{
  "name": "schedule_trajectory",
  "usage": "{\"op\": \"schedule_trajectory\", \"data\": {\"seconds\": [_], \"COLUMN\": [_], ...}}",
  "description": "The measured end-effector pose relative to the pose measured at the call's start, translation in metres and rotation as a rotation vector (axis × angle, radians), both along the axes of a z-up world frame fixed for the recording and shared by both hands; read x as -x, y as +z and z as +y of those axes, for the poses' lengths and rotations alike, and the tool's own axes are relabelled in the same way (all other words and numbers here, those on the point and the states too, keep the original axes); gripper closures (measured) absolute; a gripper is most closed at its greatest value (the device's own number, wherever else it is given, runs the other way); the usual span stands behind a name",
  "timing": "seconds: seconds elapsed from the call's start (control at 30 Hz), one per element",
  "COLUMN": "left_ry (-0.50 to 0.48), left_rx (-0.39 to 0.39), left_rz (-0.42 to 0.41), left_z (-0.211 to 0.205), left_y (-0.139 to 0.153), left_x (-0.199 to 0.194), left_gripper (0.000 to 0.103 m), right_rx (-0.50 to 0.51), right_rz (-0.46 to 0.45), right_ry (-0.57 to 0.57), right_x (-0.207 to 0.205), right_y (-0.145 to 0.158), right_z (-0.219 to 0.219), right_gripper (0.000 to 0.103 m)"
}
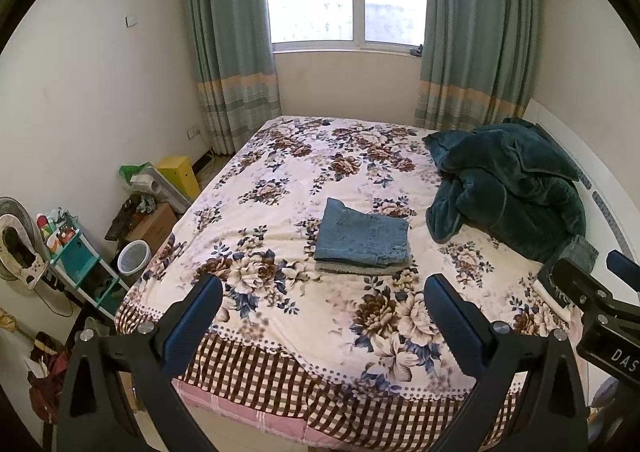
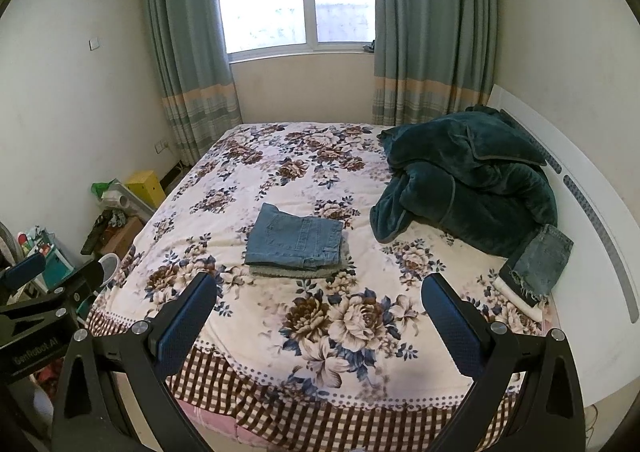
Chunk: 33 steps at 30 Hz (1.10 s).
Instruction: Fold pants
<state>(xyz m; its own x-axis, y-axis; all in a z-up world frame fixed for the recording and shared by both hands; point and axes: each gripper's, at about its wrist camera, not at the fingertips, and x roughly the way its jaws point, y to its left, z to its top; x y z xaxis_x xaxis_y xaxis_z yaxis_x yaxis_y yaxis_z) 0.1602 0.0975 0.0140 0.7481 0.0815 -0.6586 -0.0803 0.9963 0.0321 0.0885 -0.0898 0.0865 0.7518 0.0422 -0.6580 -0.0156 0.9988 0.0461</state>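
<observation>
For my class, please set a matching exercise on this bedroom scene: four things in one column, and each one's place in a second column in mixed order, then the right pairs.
Things:
1. folded blue jeans
2. dark green blanket
3. yellow box
4. frayed denim piece

Places:
A. on the floor beside the bed, towards the curtain
B. heaped on the bed against the white headboard
C. on top of a stack in the middle of the bed
D. on the bed's near corner by the headboard, below the blanket

Pairs: 1-C, 2-B, 3-A, 4-D
</observation>
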Motion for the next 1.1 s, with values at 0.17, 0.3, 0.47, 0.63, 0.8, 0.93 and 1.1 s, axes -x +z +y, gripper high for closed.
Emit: {"op": "schedule_trajectory", "data": {"seconds": [0.17, 0.3, 0.47, 0.63, 0.8, 0.93, 1.1], "left_ry": [0.0, 0.003, 0.006, 0.004, 0.005, 0.007, 0.014], "left_rx": [0.002, 0.003, 0.003, 0.006, 0.002, 0.004, -0.001], "left_rz": [-0.004, -0.003, -0.004, -0.004, -0.004, -0.006, -0.012], "left_z": [-0.004, -0.006, -0.005, -0.005, -0.004, -0.005, -0.006], "left_y": [0.001, 0.004, 0.005, 0.005, 0.005, 0.004, 0.011], "left_x": [-0.001, -0.002, -0.002, -0.002, 0.0, 0.0, -0.001], "left_gripper": [0.0, 0.0, 0.0, 0.0, 0.0, 0.0, 0.0], "right_rx": [-0.002, -0.002, -0.001, 0.0, -0.002, -0.002, -0.002], "right_rz": [0.001, 0.0, -0.001, -0.002, 0.003, 0.0, -0.001], "right_ry": [-0.002, -0.003, -0.004, -0.006, -0.003, -0.007, -0.005], "right_x": [-0.002, -0.002, -0.001, 0.0, -0.005, -0.003, -0.005], "right_y": [0.0, 0.001, 0.001, 0.001, 0.004, 0.004, 0.003], "right_z": [-0.002, -0.003, -0.002, -0.002, -0.005, -0.003, -0.004], "right_gripper": [0.0, 0.0, 0.0, 0.0, 0.0, 0.0, 0.0]}}
